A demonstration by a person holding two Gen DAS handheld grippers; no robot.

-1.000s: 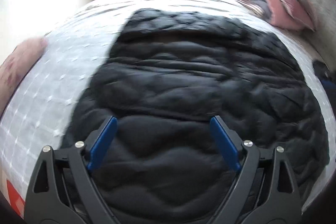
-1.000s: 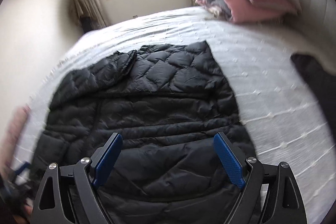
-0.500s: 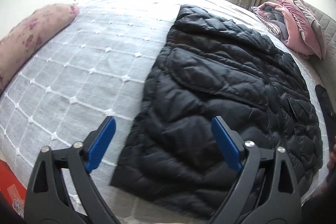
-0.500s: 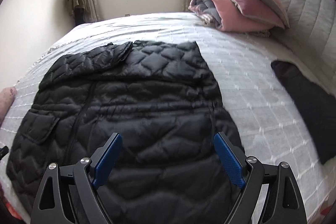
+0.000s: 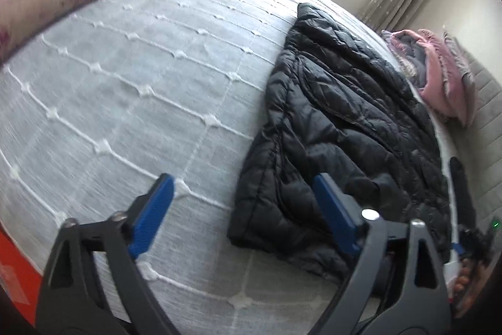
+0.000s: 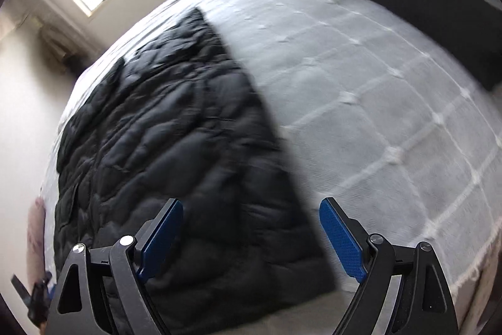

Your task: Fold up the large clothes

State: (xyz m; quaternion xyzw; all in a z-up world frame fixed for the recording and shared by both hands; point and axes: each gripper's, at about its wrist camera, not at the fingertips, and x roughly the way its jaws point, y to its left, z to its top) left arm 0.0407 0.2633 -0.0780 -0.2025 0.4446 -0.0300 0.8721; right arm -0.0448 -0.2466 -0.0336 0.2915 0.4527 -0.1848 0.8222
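One black quilted puffer jacket [image 5: 345,127] lies lengthwise from lower centre toward upper right; my left gripper [image 5: 241,209], jaws just narrowing, and right gripper [image 6: 251,234] both gape empty.

A black quilted puffer jacket [image 5: 345,127] lies spread flat, slightly rumpled, on the white gridded bedspread [image 5: 141,83].

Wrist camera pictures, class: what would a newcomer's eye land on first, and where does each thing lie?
A black quilted jacket lies spread flat on the white grid-stitched bedspread. Pink folded bedding is piled by the headboard. The open left gripper and right gripper each frame a near corner of the jacket.
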